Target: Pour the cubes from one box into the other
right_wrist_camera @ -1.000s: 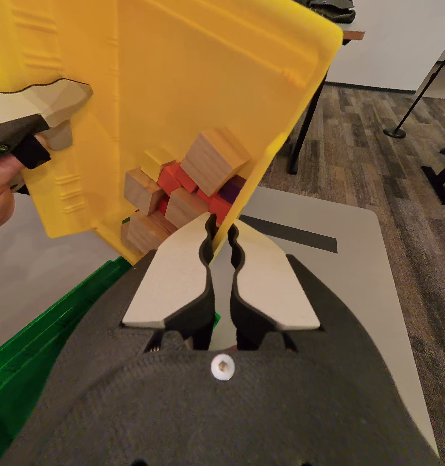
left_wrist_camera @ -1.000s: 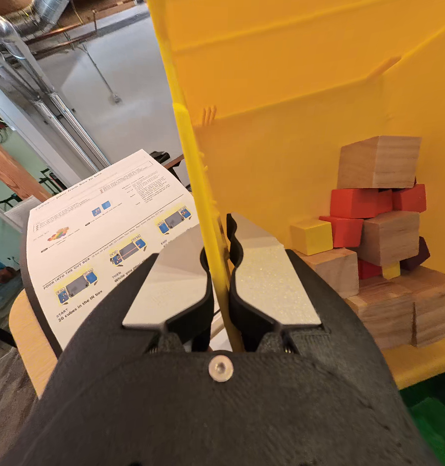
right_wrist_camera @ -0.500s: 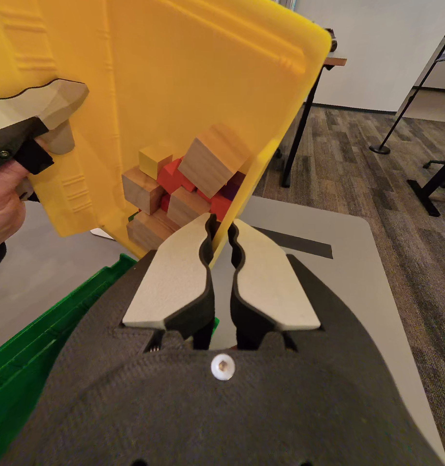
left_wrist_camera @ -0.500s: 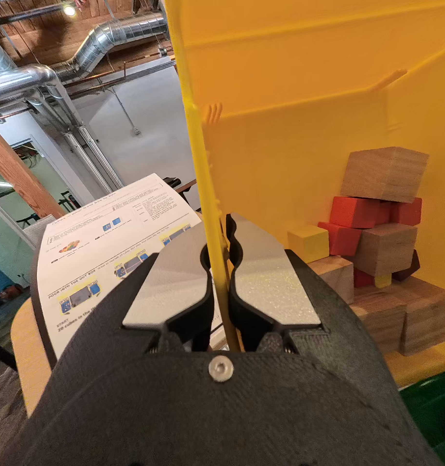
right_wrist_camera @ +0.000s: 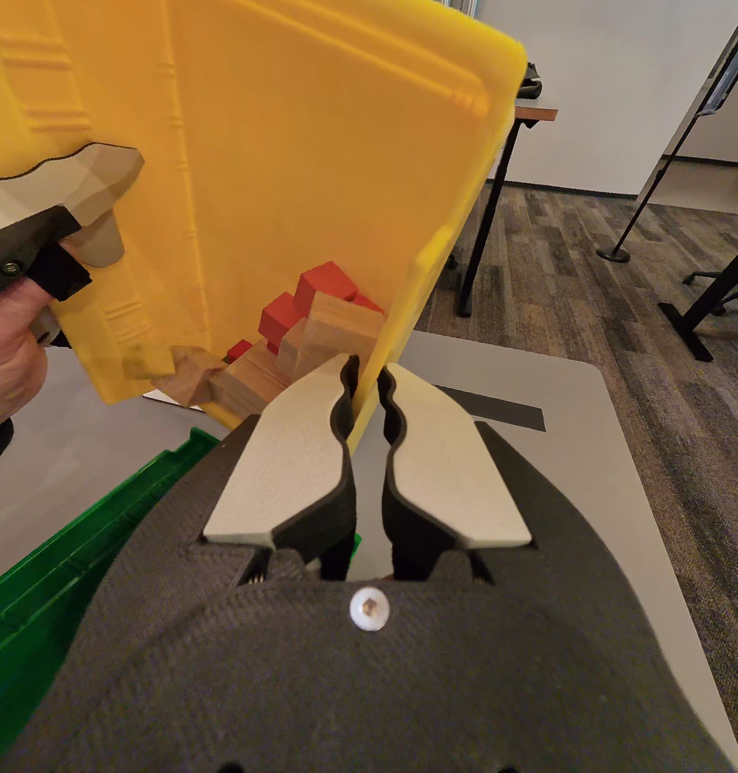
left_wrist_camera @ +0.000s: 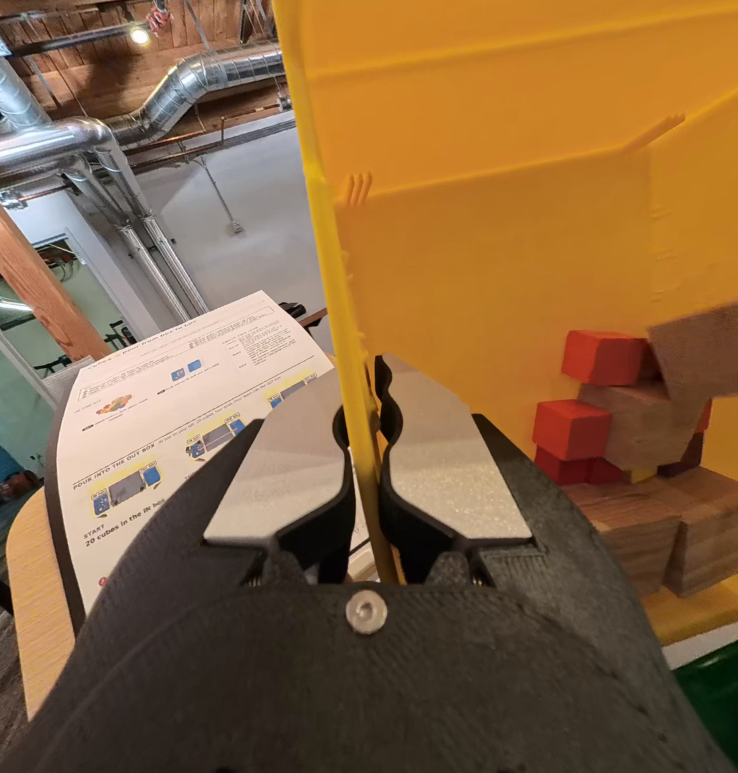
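The grey tabletop (right_wrist_camera: 526, 418) carries the green box (right_wrist_camera: 45, 619) at near left. Above it the yellow box (right_wrist_camera: 317, 167) is tipped steeply, its walls clamped by the left tool (left_wrist_camera: 365, 422) and right tool (right_wrist_camera: 365, 395). Wooden and red cubes (right_wrist_camera: 313, 330) are piled at its low edge, some blurred.

Silver ducts (left_wrist_camera: 200, 83) are running under a wooden ceiling; wood-patterned flooring (right_wrist_camera: 568, 267) is meeting a white wall (right_wrist_camera: 610, 83).

A wooden cube (left_wrist_camera: 710, 351) is motion-blurred and edge-cut; two wooden cubes (right_wrist_camera: 166, 368) at the box's mouth blur.
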The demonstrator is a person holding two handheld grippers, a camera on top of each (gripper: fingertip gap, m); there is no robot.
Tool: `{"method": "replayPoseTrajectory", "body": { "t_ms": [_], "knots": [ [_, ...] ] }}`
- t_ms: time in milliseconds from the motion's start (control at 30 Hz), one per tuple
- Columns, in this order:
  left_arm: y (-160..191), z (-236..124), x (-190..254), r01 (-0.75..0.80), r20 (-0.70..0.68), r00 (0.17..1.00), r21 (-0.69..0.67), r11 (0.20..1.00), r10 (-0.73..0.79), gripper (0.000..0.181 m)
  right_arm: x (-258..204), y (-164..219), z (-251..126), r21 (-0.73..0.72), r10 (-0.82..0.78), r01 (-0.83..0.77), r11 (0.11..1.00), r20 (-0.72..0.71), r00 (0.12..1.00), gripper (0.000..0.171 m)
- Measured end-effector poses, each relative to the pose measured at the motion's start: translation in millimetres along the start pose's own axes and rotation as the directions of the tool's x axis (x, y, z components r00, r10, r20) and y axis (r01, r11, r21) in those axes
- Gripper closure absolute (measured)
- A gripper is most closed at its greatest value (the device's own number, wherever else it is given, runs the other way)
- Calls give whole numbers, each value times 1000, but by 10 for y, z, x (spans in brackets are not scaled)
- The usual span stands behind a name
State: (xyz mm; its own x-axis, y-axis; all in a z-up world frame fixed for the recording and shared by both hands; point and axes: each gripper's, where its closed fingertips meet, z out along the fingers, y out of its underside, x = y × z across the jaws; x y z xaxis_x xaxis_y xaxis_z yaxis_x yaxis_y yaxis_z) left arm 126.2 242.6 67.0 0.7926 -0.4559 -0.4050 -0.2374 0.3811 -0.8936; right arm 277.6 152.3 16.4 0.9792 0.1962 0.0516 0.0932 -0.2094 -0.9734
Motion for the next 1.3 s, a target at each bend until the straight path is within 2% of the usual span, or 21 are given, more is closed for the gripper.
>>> {"method": "replayPoseTrajectory", "body": {
  "t_ms": [700, 1300],
  "knots": [
    [-9, -10, -8, 0, 20, 1000, 36, 999, -1, 176, 4, 1, 4, 33, 4, -4, 999, -12, 1000, 167],
    [-91, -175, -16, 24, 50, 998, 103, 994, -29, 176, -100, -52, -165, 82, -22, 25, 996, -37, 999, 167]
  ]
}}
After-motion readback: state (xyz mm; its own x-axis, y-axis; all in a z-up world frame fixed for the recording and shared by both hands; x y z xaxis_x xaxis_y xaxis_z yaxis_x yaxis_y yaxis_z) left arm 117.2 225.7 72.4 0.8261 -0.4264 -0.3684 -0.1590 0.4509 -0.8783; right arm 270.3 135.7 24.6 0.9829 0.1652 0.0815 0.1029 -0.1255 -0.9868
